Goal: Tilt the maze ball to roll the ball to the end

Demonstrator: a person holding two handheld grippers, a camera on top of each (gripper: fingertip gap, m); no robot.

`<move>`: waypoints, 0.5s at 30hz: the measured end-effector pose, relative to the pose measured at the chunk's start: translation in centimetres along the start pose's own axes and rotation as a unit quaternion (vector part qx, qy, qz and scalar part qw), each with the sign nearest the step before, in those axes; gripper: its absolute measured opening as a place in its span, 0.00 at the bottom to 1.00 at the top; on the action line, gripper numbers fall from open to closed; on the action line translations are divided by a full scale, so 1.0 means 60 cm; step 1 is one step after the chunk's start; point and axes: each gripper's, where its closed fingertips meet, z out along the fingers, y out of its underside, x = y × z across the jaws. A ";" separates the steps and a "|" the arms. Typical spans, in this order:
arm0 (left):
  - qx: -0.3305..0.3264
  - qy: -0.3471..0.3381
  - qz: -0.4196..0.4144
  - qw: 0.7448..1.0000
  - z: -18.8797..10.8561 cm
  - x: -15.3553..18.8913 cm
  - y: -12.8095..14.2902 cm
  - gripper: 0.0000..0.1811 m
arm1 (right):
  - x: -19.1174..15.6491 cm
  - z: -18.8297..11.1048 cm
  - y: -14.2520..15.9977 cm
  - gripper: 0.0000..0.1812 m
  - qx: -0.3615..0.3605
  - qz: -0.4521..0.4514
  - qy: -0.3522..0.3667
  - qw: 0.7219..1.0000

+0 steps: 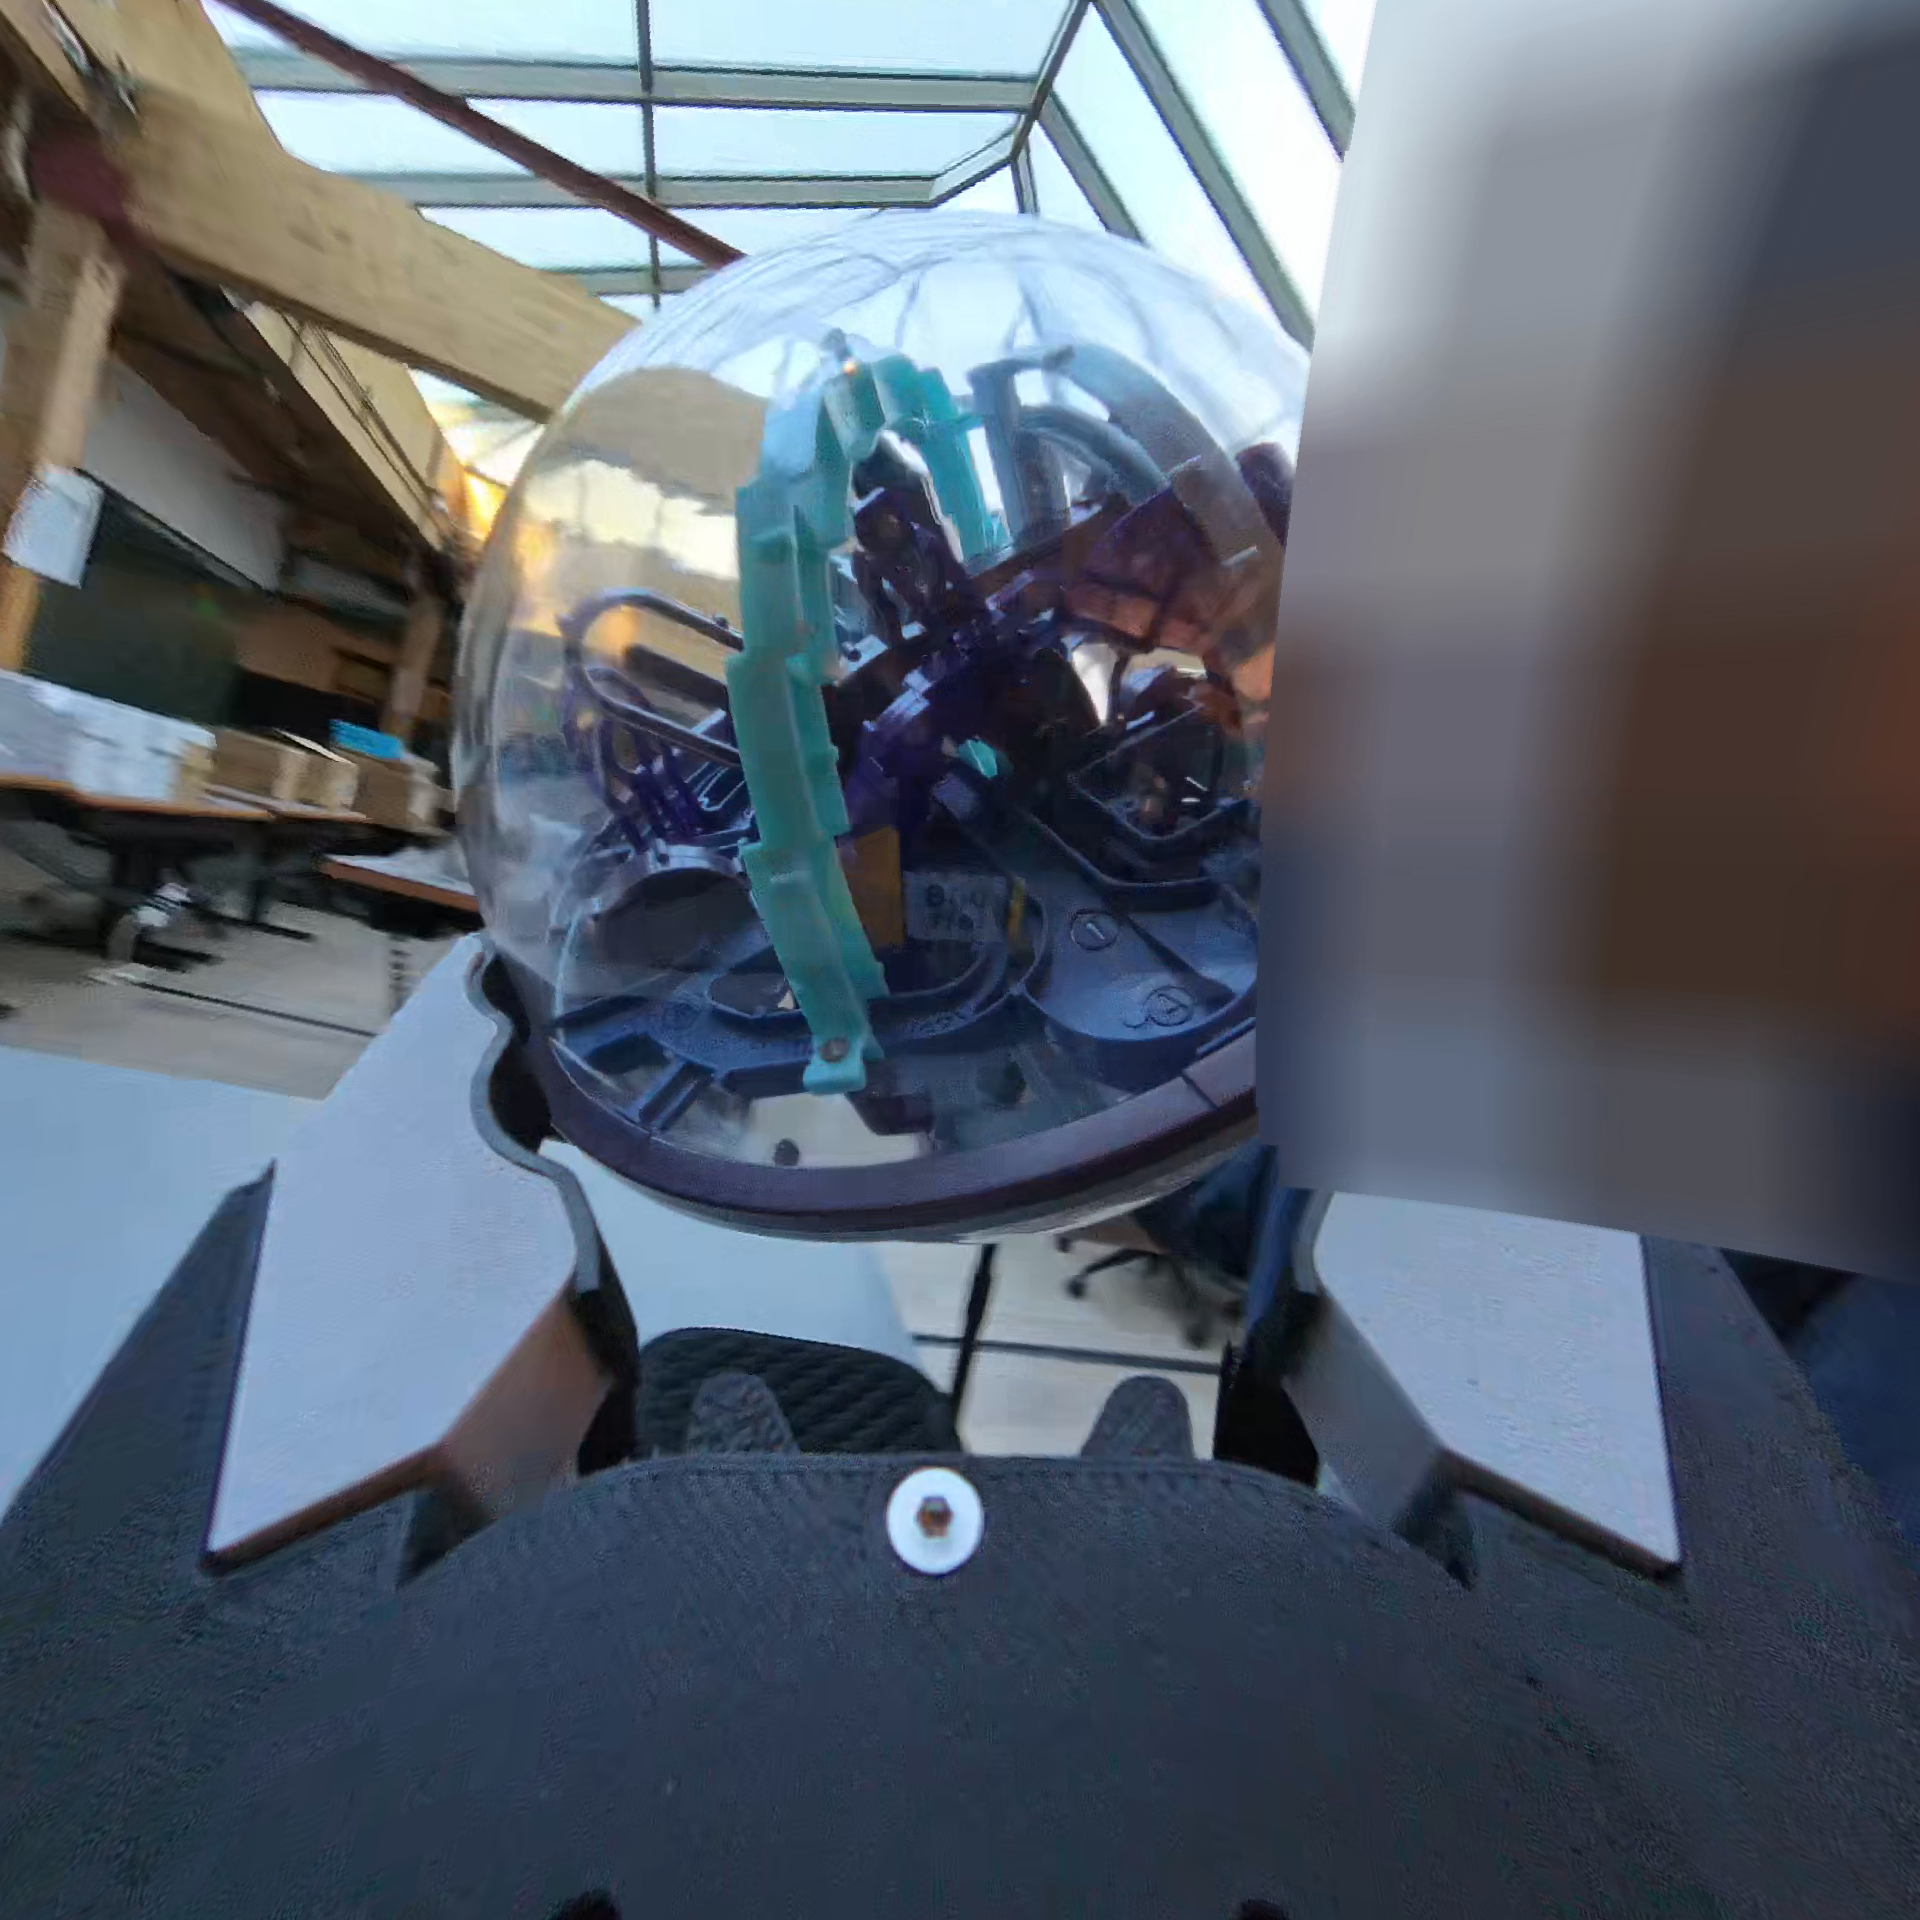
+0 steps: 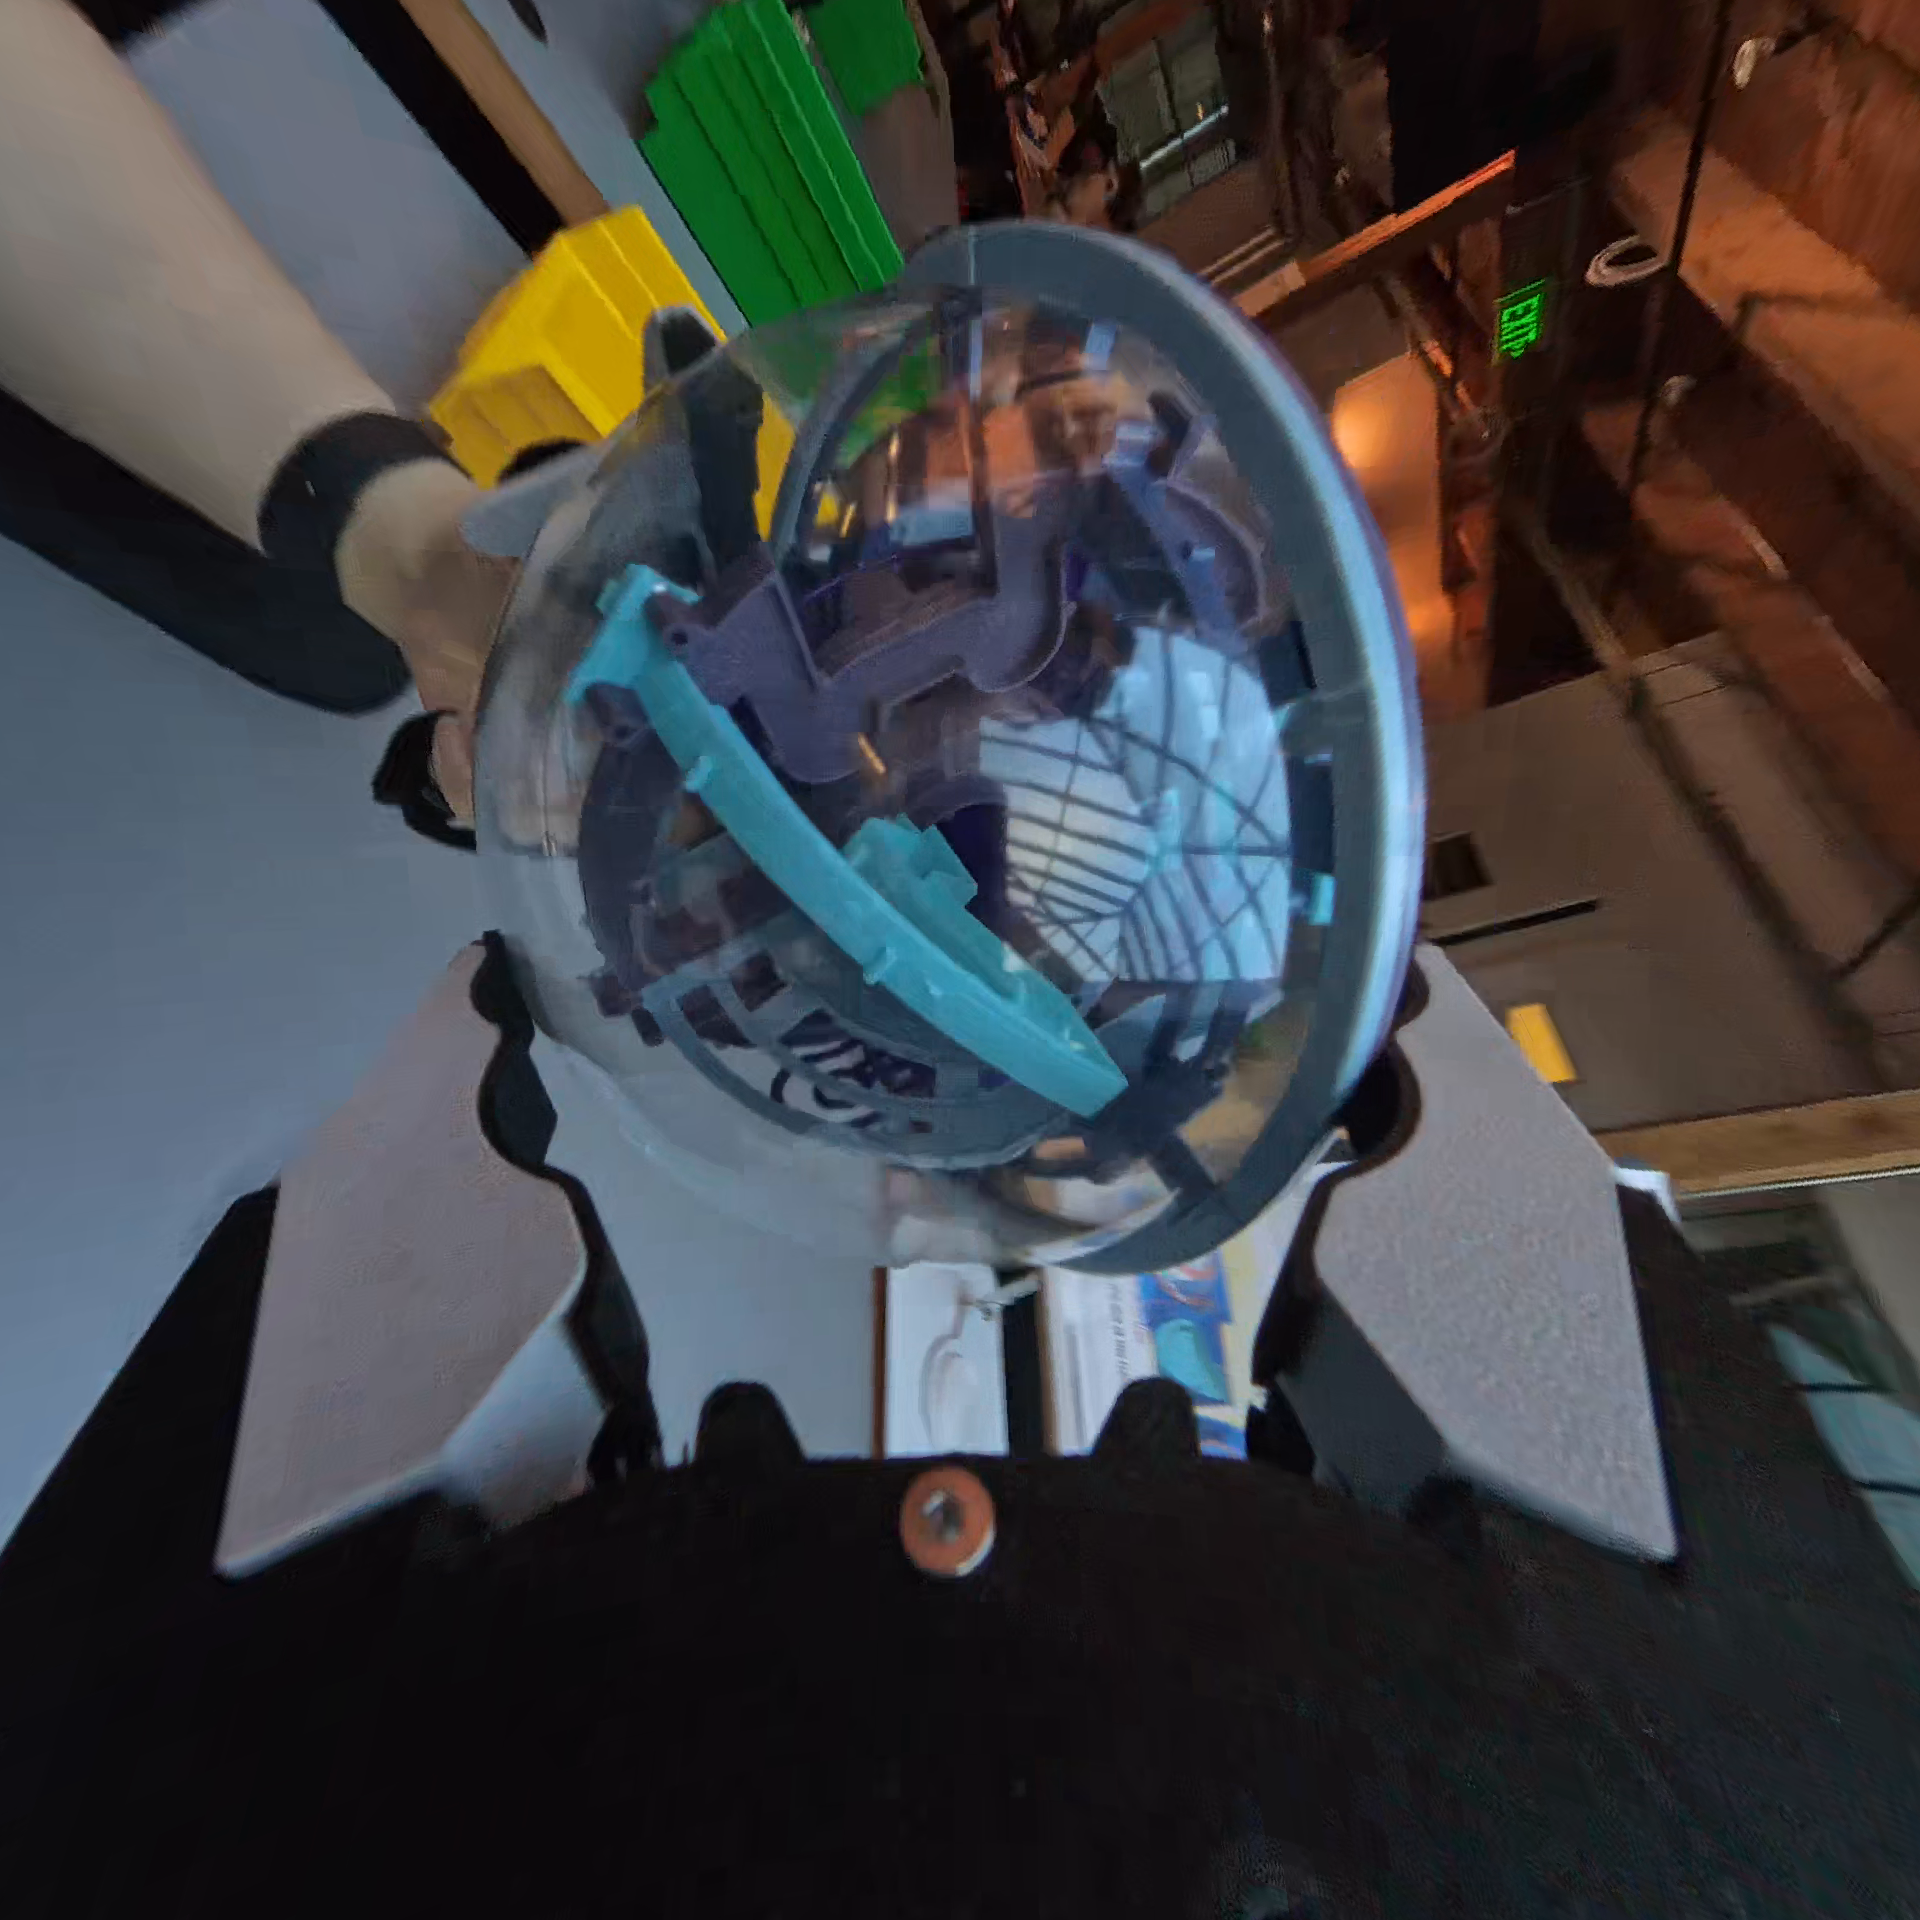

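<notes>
The maze ball (image 1: 883, 748) is a clear sphere with teal, purple and dark blue tracks inside and a dark rim. It is held up in the air, tilted. My left gripper (image 1: 894, 1070) is shut on it: the left finger (image 1: 416, 1195) presses its side, and the right finger is mostly hidden. My right gripper (image 2: 940, 1029) is shut on the same maze ball (image 2: 935, 748) from another side, with its grey rim (image 2: 1351, 644) to the right. The left gripper (image 2: 696, 416) and a person's hand (image 2: 416, 592) show behind the sphere. I cannot pick out the small ball inside.
A white table top (image 2: 156, 883) lies under the ball. A yellow bin (image 2: 561, 343) and a green bin (image 2: 769, 156) stand on it. Papers (image 2: 1143, 1340) lie below the right gripper. Tables with boxes (image 1: 281, 769) and an office chair (image 1: 1143, 1268) stand farther off.
</notes>
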 end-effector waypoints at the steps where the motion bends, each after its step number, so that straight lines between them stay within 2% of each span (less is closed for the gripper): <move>1: 0.008 0.017 -0.055 0.998 -0.003 0.000 0.002 0.87 | -0.003 0.002 -0.005 0.86 0.015 0.041 -0.012 0.999; 4: 0.041 0.060 -0.191 0.979 -0.016 -0.003 0.005 0.87 | -0.008 0.012 -0.008 0.86 0.041 0.135 -0.028 0.990; 8: 0.072 0.081 -0.336 0.936 -0.043 -0.027 0.020 0.87 | -0.029 0.032 0.025 0.85 0.006 0.239 -0.035 0.970; 12: 0.069 0.045 -0.427 0.900 -0.076 -0.052 0.064 0.88 | -0.081 0.047 0.067 0.85 -0.016 0.331 -0.037 0.943; 15: 0.043 0.008 -0.459 0.887 -0.100 -0.056 0.099 0.87 | -0.123 0.055 0.082 0.85 -0.009 0.376 -0.032 0.926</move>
